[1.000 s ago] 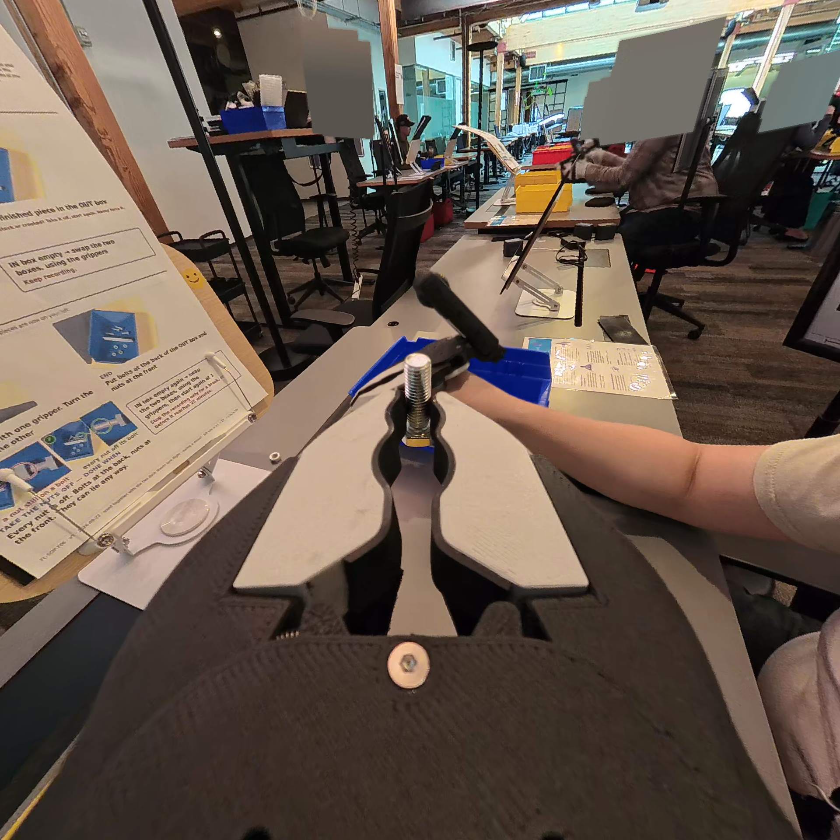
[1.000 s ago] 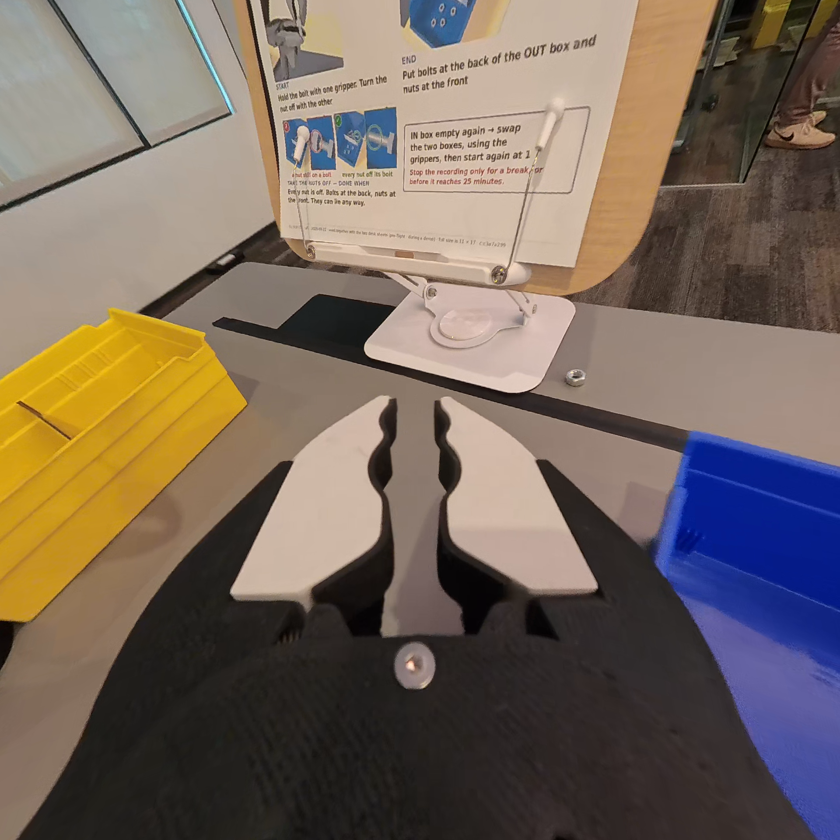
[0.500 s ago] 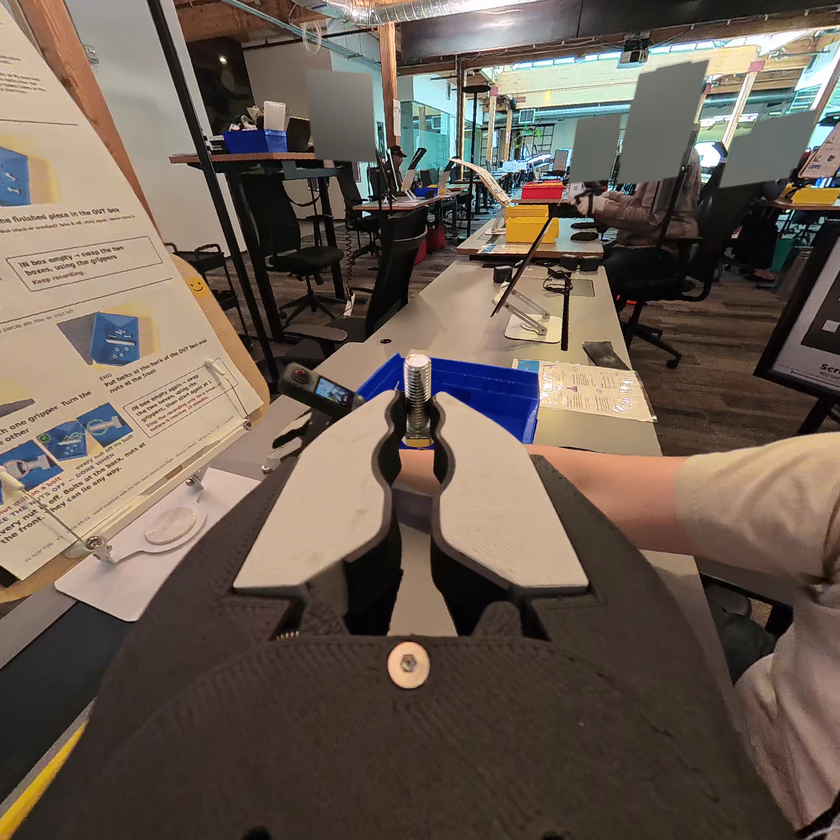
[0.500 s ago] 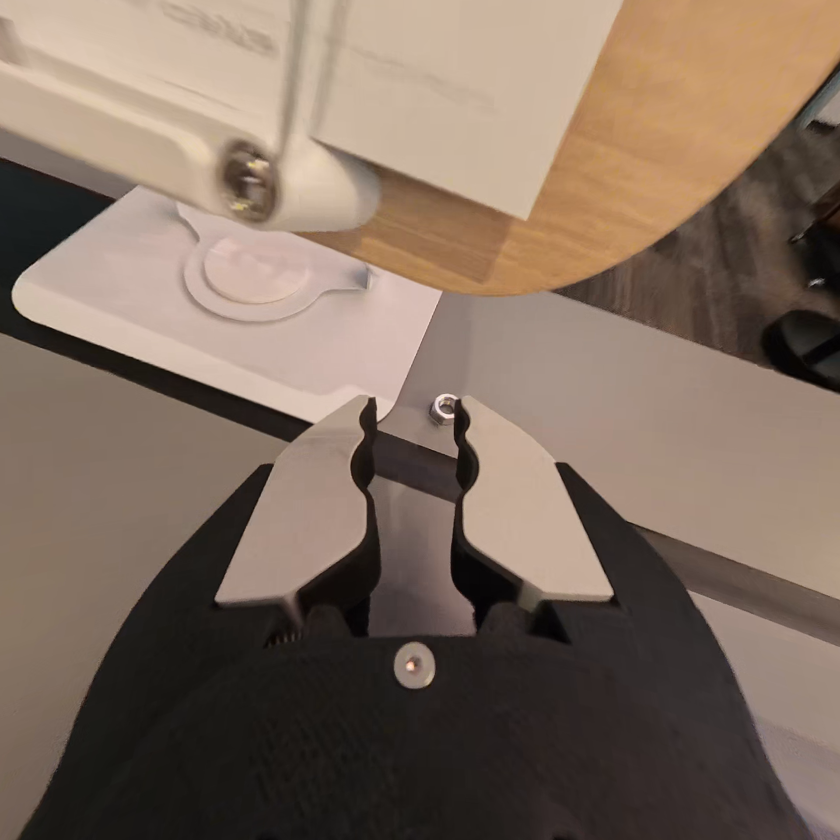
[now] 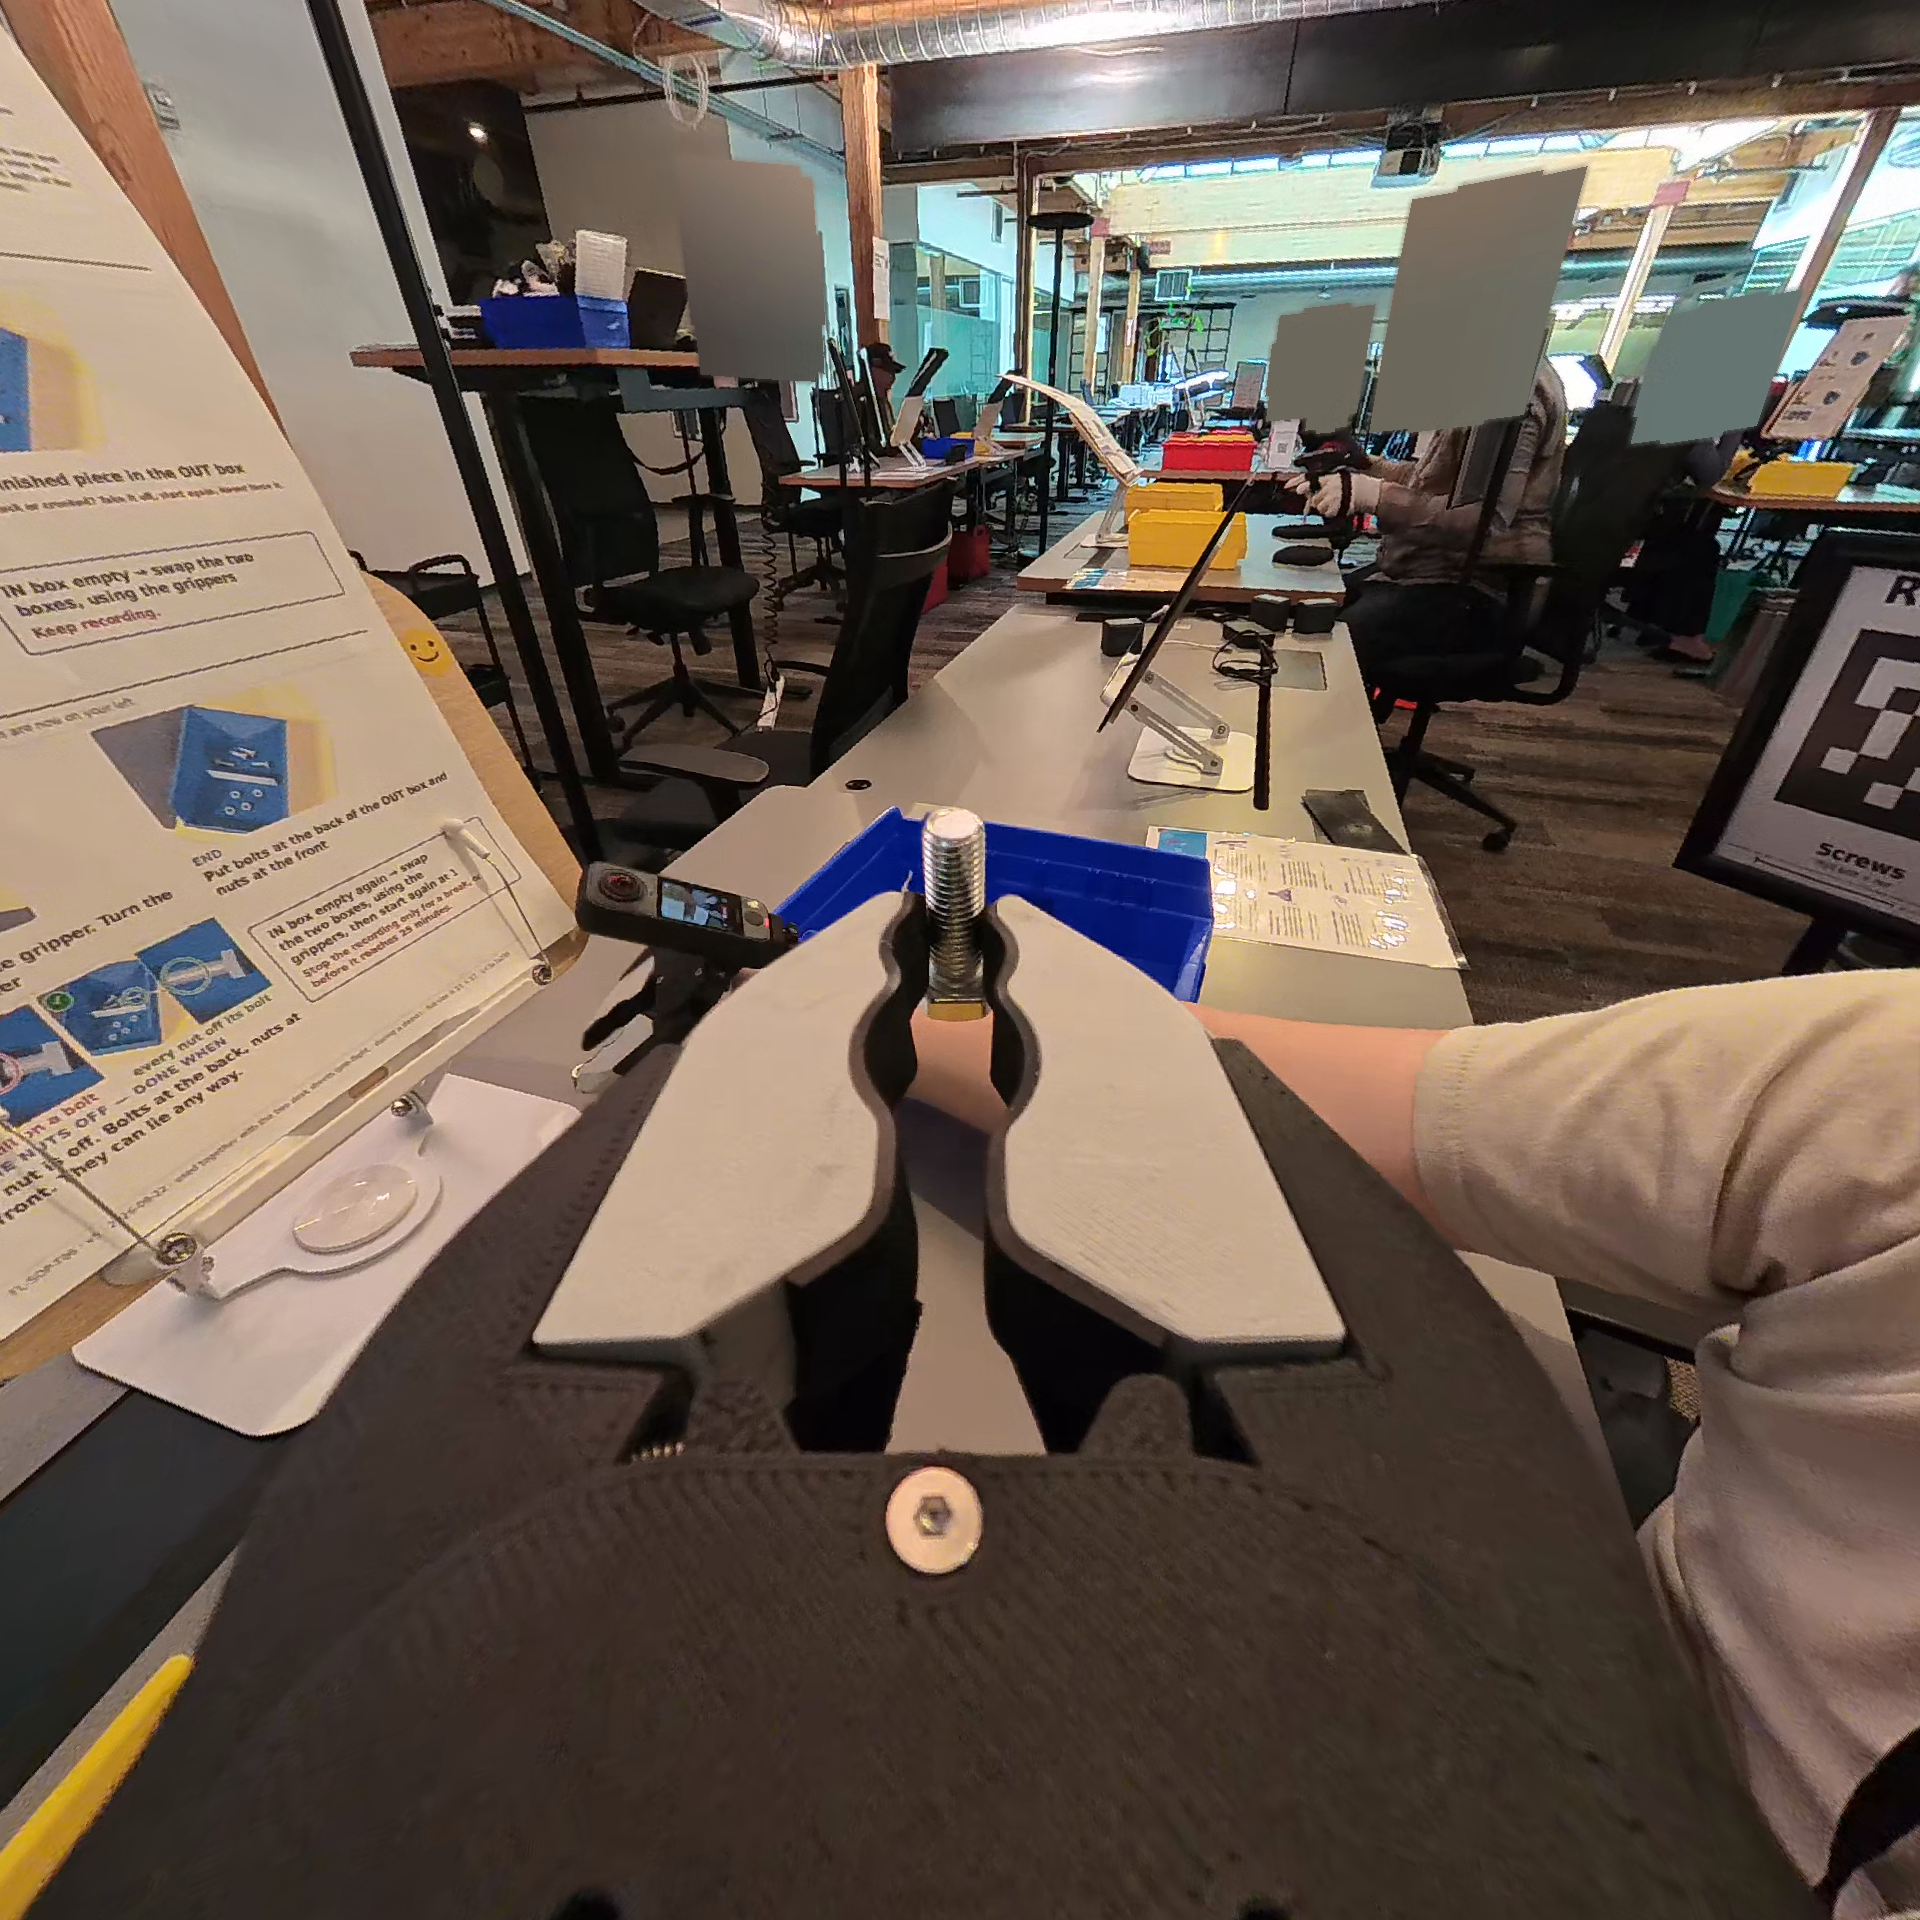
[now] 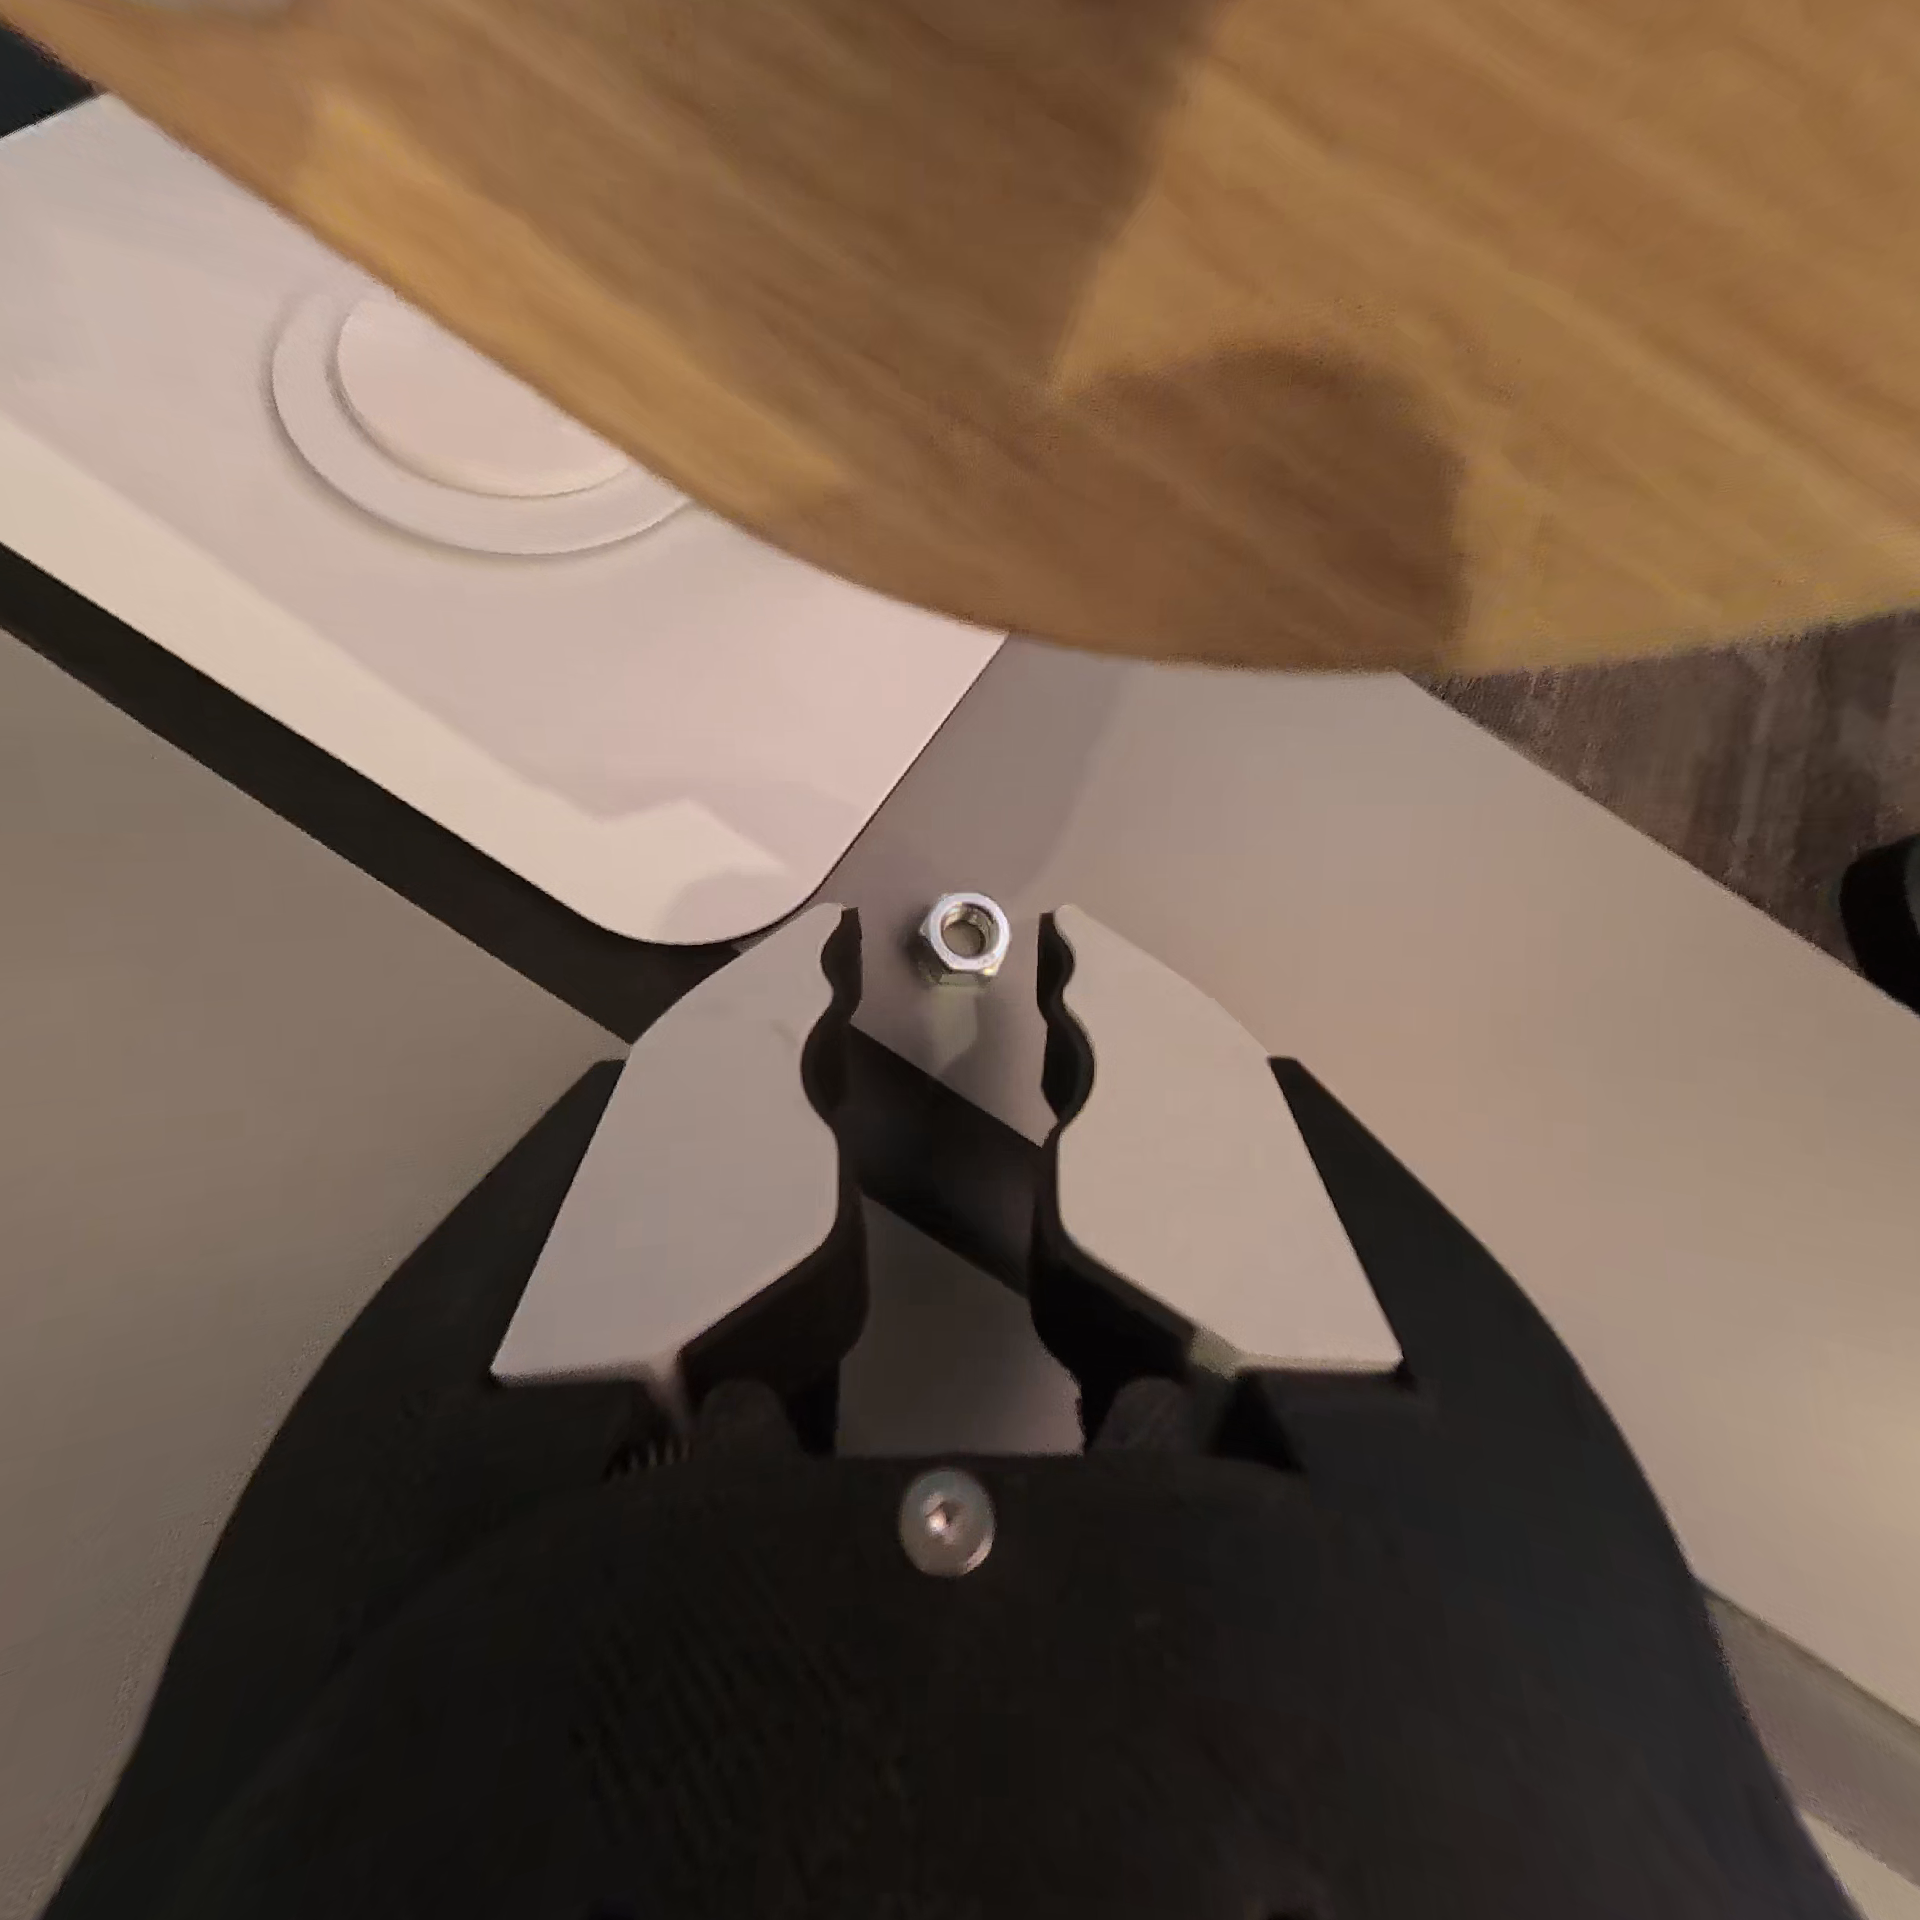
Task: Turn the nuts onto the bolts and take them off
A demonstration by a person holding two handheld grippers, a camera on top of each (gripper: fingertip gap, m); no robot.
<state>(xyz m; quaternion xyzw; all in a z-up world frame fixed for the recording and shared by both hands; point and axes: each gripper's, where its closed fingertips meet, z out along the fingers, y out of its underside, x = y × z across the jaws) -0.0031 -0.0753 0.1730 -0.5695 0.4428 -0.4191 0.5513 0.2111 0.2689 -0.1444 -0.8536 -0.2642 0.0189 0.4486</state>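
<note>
Bolt-wise, the silver threaded steel bolt [image 5: 953, 906] is clamped upright near the tips of the left gripper [image 5: 951, 961], threads poking up, head mostly hidden. In the right wrist view, the small silver hex nut [image 6: 961, 939] is seen flat on the grey table [image 6: 1351, 997] between the parted tips of the right gripper [image 6: 948, 935], untouched; the wooden board [image 6: 1039, 312] above is blurred.

Black ribbed gripper bodies — grey scalloped fingers [image 5: 748, 1122], silver hex screw [image 5: 932, 1520], cream sleeve [image 5: 1662, 1195]
</note>
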